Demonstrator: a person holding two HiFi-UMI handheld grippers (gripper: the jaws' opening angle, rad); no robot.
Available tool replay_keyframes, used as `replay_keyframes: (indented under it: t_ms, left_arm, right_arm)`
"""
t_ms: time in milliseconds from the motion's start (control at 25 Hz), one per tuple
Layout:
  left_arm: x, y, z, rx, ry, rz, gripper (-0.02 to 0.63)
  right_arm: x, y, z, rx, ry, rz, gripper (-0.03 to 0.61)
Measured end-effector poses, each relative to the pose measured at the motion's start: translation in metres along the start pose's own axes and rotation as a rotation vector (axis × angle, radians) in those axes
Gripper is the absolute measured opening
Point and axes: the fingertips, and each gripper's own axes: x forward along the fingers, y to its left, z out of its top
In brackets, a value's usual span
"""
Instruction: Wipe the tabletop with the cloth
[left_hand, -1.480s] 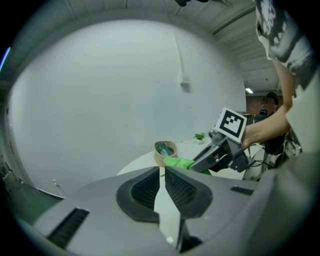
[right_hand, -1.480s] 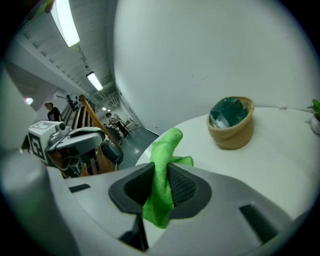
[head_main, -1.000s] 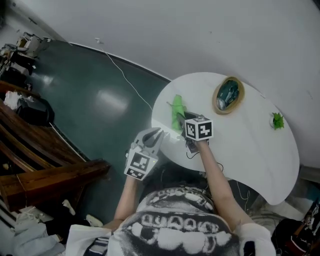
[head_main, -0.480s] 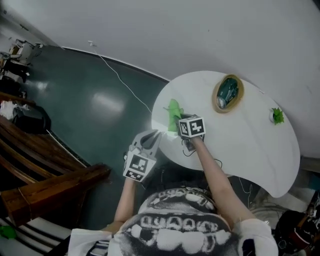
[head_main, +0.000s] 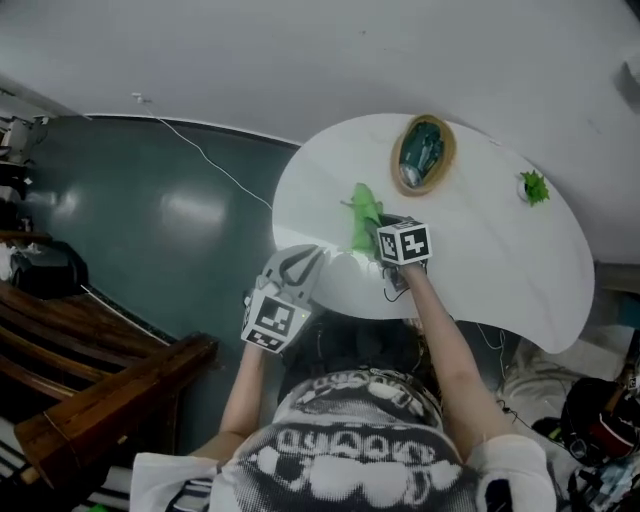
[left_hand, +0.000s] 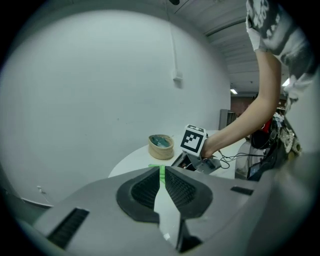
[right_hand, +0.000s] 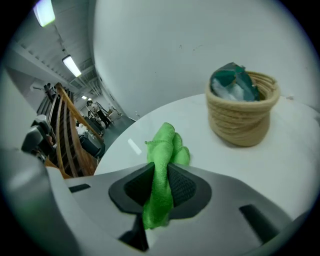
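Left gripper (head_main: 308, 262) nearest the body, at the counter's (head_main: 500, 260) 7 o'clock edge. In its own view the left gripper (left_hand: 161, 172) has its jaws together, with nothing between them.

Right gripper (head_main: 378, 232) at 2 o'clock from the left one, over the counter. In its own view the right gripper (right_hand: 161, 171) has its jaws clamped on the green cloth (right_hand: 162, 145). The cloth is pinched mid-fold, with a bunched end past the tips and a tail hanging behind them.

Head view: the cloth (head_main: 362, 215) lies at 11 o'clock from the right gripper, its far end resting on the counter's left part.

A woven basket (head_main: 422, 155) stands farther off, at 1 o'clock from the cloth, with teal contents. It stands upright on the counter (right_hand: 280, 165) and well apart from the cloth; the basket (right_hand: 243, 117) shows coiled walls.

A small green object (head_main: 534, 187) sits at the counter's 2 o'clock edge, too small to identify.
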Motion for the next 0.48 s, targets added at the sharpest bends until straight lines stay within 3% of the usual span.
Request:
replay_keyframes:
  t_ms: [280,480]
  left_arm:
    - [0.03,-0.036,0.026,0.075,-0.003,-0.067,0.032]
    - [0.057,-0.074,0.046,0.064,-0.02,-0.084,0.032]
  right_arm:
    - [-0.053,-0.079,-0.024,0.055,-0.023,-0.101,0.075]
    - [-0.098,-0.143,-0.047,0.049,-0.012,-0.184,0.075]
